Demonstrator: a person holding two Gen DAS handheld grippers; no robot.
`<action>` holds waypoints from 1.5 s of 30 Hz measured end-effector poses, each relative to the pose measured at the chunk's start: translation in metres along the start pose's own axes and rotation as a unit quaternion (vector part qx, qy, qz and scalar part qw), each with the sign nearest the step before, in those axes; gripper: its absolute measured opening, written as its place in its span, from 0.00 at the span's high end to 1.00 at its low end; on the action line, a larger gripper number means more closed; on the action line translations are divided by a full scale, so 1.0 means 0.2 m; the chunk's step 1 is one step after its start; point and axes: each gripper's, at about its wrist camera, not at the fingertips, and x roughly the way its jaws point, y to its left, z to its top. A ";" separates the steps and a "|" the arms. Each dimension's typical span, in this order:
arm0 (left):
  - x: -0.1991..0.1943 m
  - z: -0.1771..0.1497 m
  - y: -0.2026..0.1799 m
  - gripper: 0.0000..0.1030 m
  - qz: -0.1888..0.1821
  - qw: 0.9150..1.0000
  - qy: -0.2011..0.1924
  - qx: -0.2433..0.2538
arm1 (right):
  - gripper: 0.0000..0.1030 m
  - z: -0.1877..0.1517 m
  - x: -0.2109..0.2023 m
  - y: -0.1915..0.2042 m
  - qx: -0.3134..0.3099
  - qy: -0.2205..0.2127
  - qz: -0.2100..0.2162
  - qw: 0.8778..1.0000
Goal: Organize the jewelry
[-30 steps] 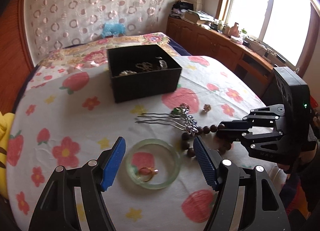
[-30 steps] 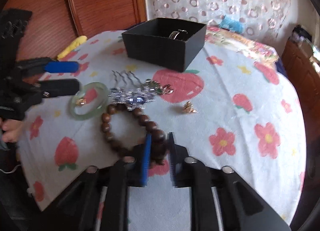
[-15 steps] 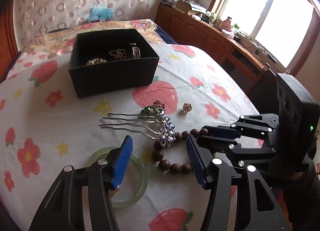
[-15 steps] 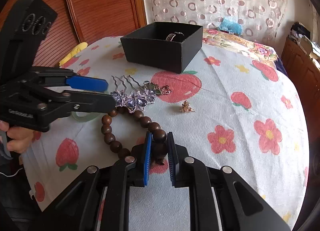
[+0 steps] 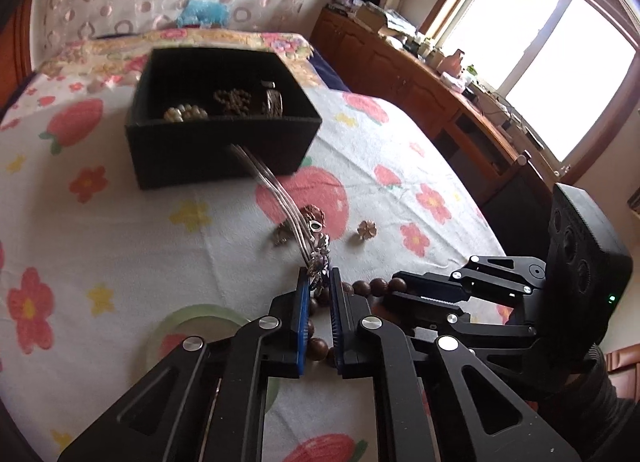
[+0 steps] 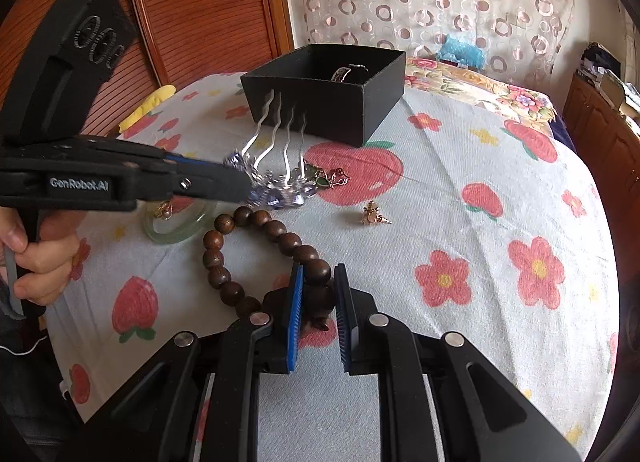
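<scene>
Since the earlier frames, the left gripper (image 5: 319, 286) has crossed from over the green bangle (image 6: 176, 227) to the hair comb (image 6: 276, 165), and its jaws have just been closing; they now pinch the comb's jewelled head. That end is raised off the cloth, and the four wavy silver prongs point up and away toward the black box (image 5: 224, 157). Seen from the right wrist camera, the prongs overlap the box's front wall; whether they touch it cannot be told.

Right gripper (image 6: 318, 282): clamped on a bead of the wooden bead bracelet (image 6: 224, 254), unchanged from the earlier frames. The bracelet's loop lies on the cloth, curving away from the pads toward the comb's head.

Green bangle: flat on the cloth, beneath the left gripper's body, with a small gold piece (image 6: 165, 209) just inside its ring. A green and pink brooch (image 6: 326, 177) lies just beyond the comb. A small gold earring (image 6: 374, 217) lies alone, apart from the bracelet and comb.

Black box: open, further back on the bed, holding a pearl piece (image 5: 185, 113), a brown chain (image 5: 233, 98) and a dark band (image 5: 273, 101).

Surface: a white bedspread (image 6: 480, 165) printed with strawberries and flowers. A hand (image 6: 38, 258) grips the left tool's handle.
</scene>
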 end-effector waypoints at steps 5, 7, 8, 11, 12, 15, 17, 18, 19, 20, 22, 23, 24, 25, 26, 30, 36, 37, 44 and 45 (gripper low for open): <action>-0.09 -0.01 -0.02 0.93 0.014 1.000 -0.023 0.016 | 0.83 0.01 0.00 0.01 -0.001 0.004 0.001 1.000; -0.13 -0.02 -0.03 0.93 0.018 0.999 -0.032 0.022 | 0.84 0.01 0.00 0.01 -0.004 0.006 0.002 1.000; -0.15 -0.02 -0.04 0.93 0.022 0.999 -0.036 0.025 | 0.84 0.01 0.00 0.02 -0.006 0.005 0.002 1.000; -0.20 -0.03 -0.03 0.93 0.028 0.998 -0.047 0.033 | 0.84 0.03 -0.03 0.02 -0.005 -0.008 0.004 1.000; -0.22 -0.03 -0.04 0.93 0.030 0.998 -0.049 0.034 | 0.84 0.04 -0.04 0.02 -0.005 -0.014 0.004 1.000; -0.25 -0.04 -0.04 0.93 0.033 0.997 -0.056 0.037 | 0.84 0.08 -0.08 0.04 -0.007 -0.030 0.007 1.000; -0.27 -0.03 -0.04 0.93 0.035 0.997 -0.060 0.038 | 0.84 0.11 -0.12 0.06 -0.012 -0.043 0.008 0.999; -0.28 -0.03 -0.03 0.93 0.037 0.997 -0.063 0.038 | 0.84 0.13 -0.14 0.06 -0.015 -0.046 0.008 0.999; -0.29 -0.02 -0.03 0.93 0.039 0.996 -0.065 0.037 | 0.84 0.15 -0.16 0.07 -0.018 -0.052 0.009 0.998; -0.30 -0.02 -0.02 0.93 0.043 0.996 -0.068 0.037 | 0.84 0.17 -0.18 0.08 -0.019 -0.059 0.010 0.998; -0.32 0.00 0.00 0.93 0.050 0.995 -0.075 0.038 | 0.84 0.20 -0.21 0.08 -0.021 -0.068 0.013 0.997; -0.33 0.00 0.00 0.93 0.053 0.995 -0.077 0.038 | 0.84 0.21 -0.23 0.09 -0.023 -0.072 0.014 0.997; -0.34 0.01 0.00 0.93 0.055 0.995 -0.080 0.038 | 0.84 0.23 -0.24 0.09 -0.024 -0.076 0.014 0.997; -0.35 0.02 0.01 0.93 0.060 0.994 -0.083 0.039 | 0.84 0.25 -0.25 0.10 -0.027 -0.080 0.015 0.996; -0.36 0.03 0.01 0.93 0.063 0.993 -0.086 0.040 | 0.84 0.27 -0.27 0.10 -0.029 -0.083 0.016 0.996; -0.41 0.07 0.03 0.93 0.072 0.992 -0.098 0.045 | 0.84 0.33 -0.30 0.11 -0.034 -0.093 0.016 0.995; -0.44 0.18 0.06 0.93 0.078 0.989 -0.112 0.054 | 0.84 0.45 -0.35 0.08 -0.041 -0.112 0.013 0.993; -0.44 0.19 0.06 0.93 0.079 0.989 -0.113 0.055 | 0.84 0.48 -0.35 0.08 -0.042 -0.115 0.013 0.992; -0.38 0.33 0.10 0.93 0.085 0.988 -0.115 0.061 | 0.84 0.64 -0.36 0.01 -0.044 -0.132 0.007 0.990; -0.36 0.36 0.10 0.93 0.087 0.988 -0.113 0.060 | 0.84 0.66 -0.35 0.00 -0.044 -0.134 0.006 0.990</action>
